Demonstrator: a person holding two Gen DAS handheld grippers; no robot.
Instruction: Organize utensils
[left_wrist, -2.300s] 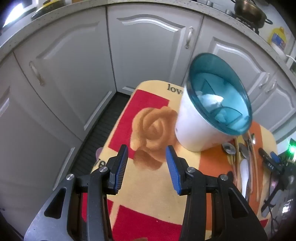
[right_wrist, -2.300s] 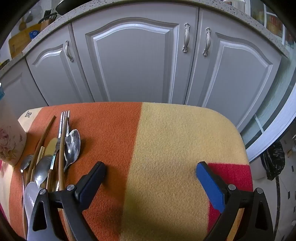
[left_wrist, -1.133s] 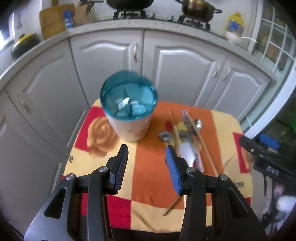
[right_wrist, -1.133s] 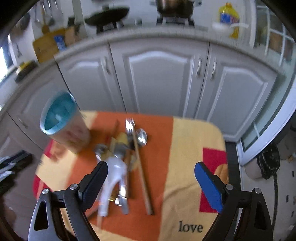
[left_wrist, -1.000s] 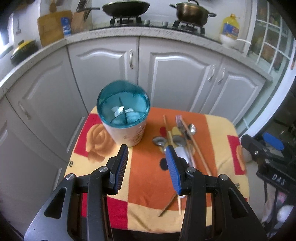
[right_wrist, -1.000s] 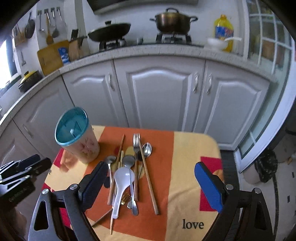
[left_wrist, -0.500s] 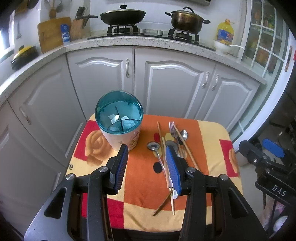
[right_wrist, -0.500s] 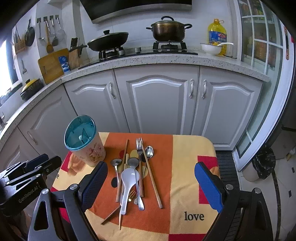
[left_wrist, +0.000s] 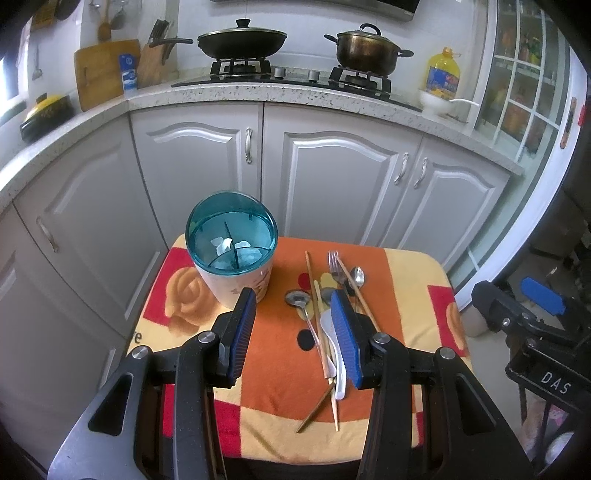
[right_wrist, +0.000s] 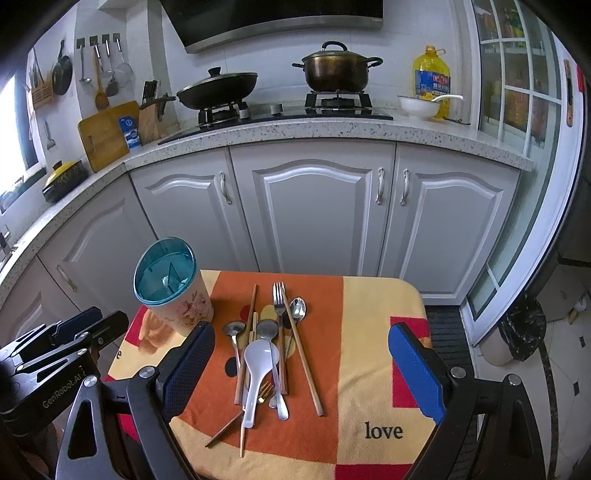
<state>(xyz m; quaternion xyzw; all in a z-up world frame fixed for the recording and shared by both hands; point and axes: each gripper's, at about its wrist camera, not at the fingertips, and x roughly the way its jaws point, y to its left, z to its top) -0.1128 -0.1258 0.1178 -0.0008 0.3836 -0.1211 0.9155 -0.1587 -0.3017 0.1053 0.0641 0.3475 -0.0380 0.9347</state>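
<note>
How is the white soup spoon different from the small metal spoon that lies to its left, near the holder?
The white soup spoon is pale, broad and opaque with a thick handle; the small metal spoon is shiny with a thin stem. The white soup spoon rests on top of other cutlery, while the small metal spoon lies at the pile's left edge. Both lie flat, bowls pointing toward the cabinets.

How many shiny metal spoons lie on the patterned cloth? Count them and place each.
3. The left spoon lies nearest the teal-rimmed utensil holder; the middle spoon sits just beyond the white ceramic spoon; the right spoon lies beside the silver fork. The pile may hide more.
</note>
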